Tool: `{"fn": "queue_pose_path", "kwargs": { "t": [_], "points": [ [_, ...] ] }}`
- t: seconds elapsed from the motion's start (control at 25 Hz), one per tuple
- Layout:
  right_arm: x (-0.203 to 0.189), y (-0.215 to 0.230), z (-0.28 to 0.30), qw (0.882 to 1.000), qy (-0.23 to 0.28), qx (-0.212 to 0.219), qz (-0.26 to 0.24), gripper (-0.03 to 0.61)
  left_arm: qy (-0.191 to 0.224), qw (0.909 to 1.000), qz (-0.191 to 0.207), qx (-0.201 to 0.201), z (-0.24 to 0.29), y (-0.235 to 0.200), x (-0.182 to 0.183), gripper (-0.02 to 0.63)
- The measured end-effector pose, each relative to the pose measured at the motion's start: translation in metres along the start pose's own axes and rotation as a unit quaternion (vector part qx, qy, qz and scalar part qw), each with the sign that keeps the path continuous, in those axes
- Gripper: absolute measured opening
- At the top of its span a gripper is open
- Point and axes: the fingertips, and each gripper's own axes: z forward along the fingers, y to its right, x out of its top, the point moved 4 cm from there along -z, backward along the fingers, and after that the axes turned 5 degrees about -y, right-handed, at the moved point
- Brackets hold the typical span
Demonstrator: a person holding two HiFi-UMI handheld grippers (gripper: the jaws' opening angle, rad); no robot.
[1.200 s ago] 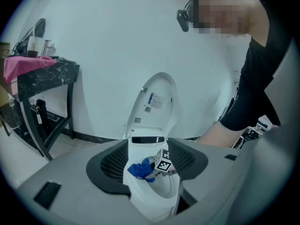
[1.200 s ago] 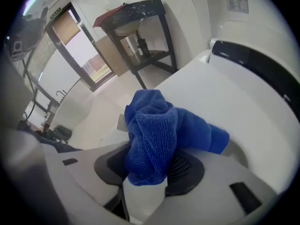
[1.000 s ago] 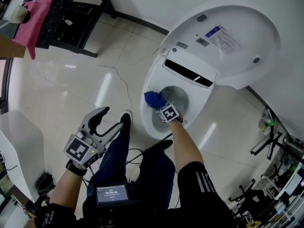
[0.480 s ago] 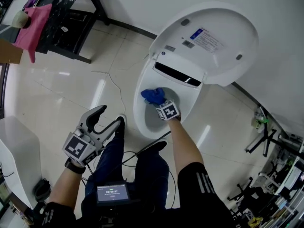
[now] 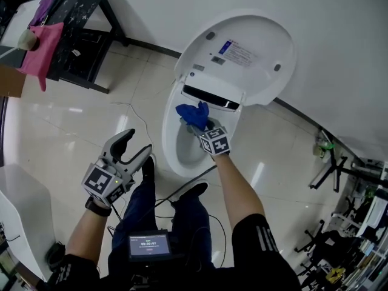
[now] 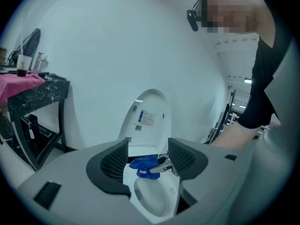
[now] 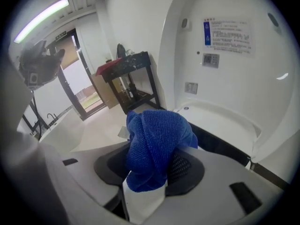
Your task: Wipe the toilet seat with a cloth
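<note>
A white toilet stands with its lid raised against the wall. My right gripper is shut on a bunched blue cloth and holds it at the back of the seat, just under the hinge. In the right gripper view the blue cloth fills the space between the jaws, with the lid close behind. My left gripper stands open, empty, off to the toilet's left above my knee. Through its jaws the left gripper view shows the toilet and blue cloth.
A black table with a pink cloth hanging from it stands at the far left. A thin cable runs over the tiled floor beside the toilet. Metal stands crowd the right side. A white unit sits at lower left.
The right gripper has carried the blue cloth from the seat's left side up towards the back by the hinge. The left gripper has stayed open and about where it was.
</note>
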Motion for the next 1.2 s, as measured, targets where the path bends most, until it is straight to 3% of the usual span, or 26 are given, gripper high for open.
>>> {"fn": "queue_pose_path", "kwargs": {
  "t": [0.24, 0.56, 0.88, 1.2],
  "points": [
    [0.045, -0.010, -0.067, 0.997, 0.072, -0.014, -0.002, 0.206, 0.010, 0.9997, 0.009, -0.019, 0.002, 0.022, 0.034, 0.259],
    [0.089, -0.030, -0.180, 0.985, 0.164, -0.044, -0.004, 0.206, 0.039, 0.9964, 0.063, -0.040, -0.002, 0.049, 0.070, 0.259],
    [0.114, -0.059, -0.317, 0.962, 0.261, -0.081, -0.004, 0.204, 0.064, 0.9862, 0.129, -0.083, -0.017, 0.111, 0.134, 0.259],
    [0.117, -0.086, -0.454, 0.931, 0.341, -0.128, -0.006, 0.202, 0.093, 0.9778, 0.158, -0.102, -0.032, 0.160, 0.177, 0.259]
  ]
}}
